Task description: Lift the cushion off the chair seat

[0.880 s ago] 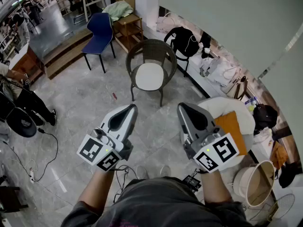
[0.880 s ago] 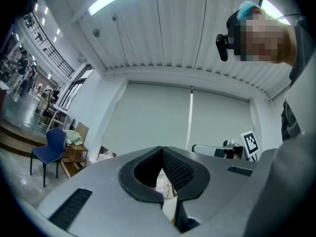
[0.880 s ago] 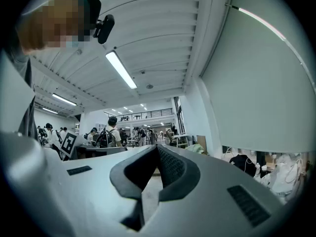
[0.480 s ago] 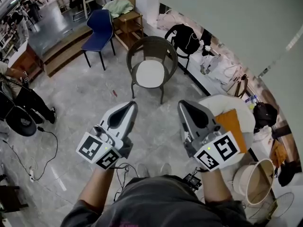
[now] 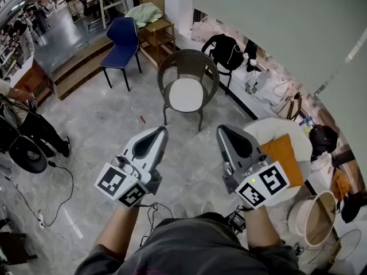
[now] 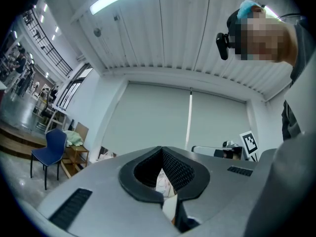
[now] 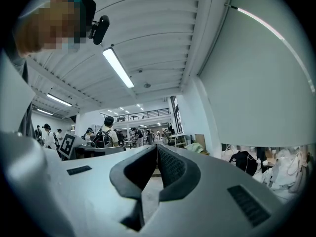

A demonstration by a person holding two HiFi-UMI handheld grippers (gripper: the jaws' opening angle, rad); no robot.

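A: Where's the cushion [image 5: 187, 94]?
B: On the wicker chair [image 5: 170, 63] seat, well ahead. My left gripper [image 5: 156, 134] and right gripper [image 5: 223, 133] are clenched, empty (must open first), or I'll shove it off.

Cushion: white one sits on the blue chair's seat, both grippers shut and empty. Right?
Wrong chair. The head view shows the white cushion on the seat of the brown wicker chair, not the blue chair. The left gripper and right gripper are shut and empty.
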